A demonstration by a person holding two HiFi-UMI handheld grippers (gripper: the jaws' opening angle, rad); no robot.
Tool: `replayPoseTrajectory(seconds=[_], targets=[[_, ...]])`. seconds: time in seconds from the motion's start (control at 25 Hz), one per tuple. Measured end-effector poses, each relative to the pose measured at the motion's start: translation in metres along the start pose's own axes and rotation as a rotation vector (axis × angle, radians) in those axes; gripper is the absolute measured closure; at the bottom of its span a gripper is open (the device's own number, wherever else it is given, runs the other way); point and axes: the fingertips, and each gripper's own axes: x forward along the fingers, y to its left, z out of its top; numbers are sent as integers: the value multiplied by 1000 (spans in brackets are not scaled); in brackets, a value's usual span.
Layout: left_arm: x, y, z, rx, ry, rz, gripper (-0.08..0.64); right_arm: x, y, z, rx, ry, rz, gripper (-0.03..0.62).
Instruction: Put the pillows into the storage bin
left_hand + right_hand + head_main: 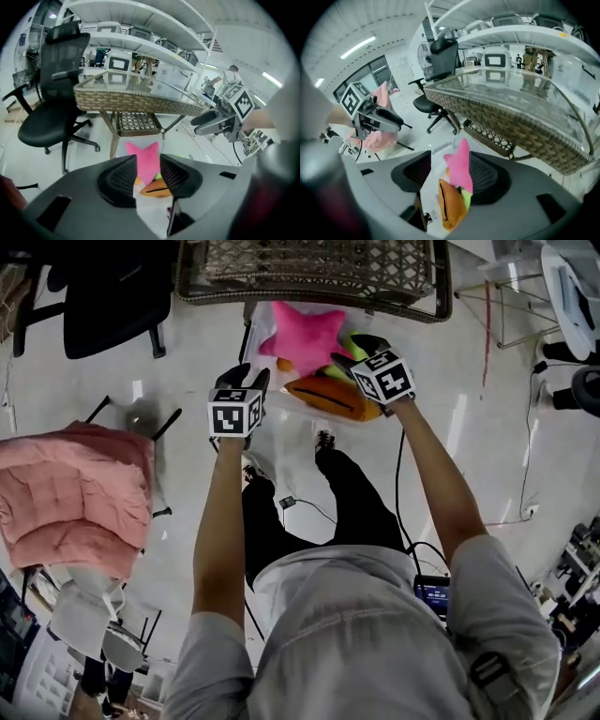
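Three pillows lie heaped in one clear bin (250, 337) at 12 o'clock on the floor: pink star (302, 336) on top, green (466, 199) in the middle, orange (333, 397) lowest. The orange one's long axis runs about 10 to 4. Two grippers flank the heap, left gripper (246, 374) at 9 and right gripper (356, 351) at 3, both with jaws spread and pinching nothing.

The head camera looks steeply down from above the person's shoulders, with a wicker table (309, 273) at 12 o'clock and a pink star pillow (302, 334) just below it. The left gripper view faces that pillow (143, 159) from close above, the table (136, 101) behind. The right gripper view shares both: pillow (459, 164) at 6 o'clock, table (511, 117) at 2 o'clock.
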Motion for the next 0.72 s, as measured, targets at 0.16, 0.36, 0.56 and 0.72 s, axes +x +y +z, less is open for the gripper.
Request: replayPoseTrajectory(seconds=[0.16,0.36,0.56,0.72], targets=[[-66,22,12,-95,-85,98,497,-24,36,49,-124,-23,59,396],[-172,52,18,-222,-237,199,545,-55,96,132,-300,-98,97,552],[-293,88,13,-298,-428,360,545,-77,186,228,-484,-208,206,568],[-399,108,-3,-270,-532,516,545,-101,271,287,-573,-302,292,568]])
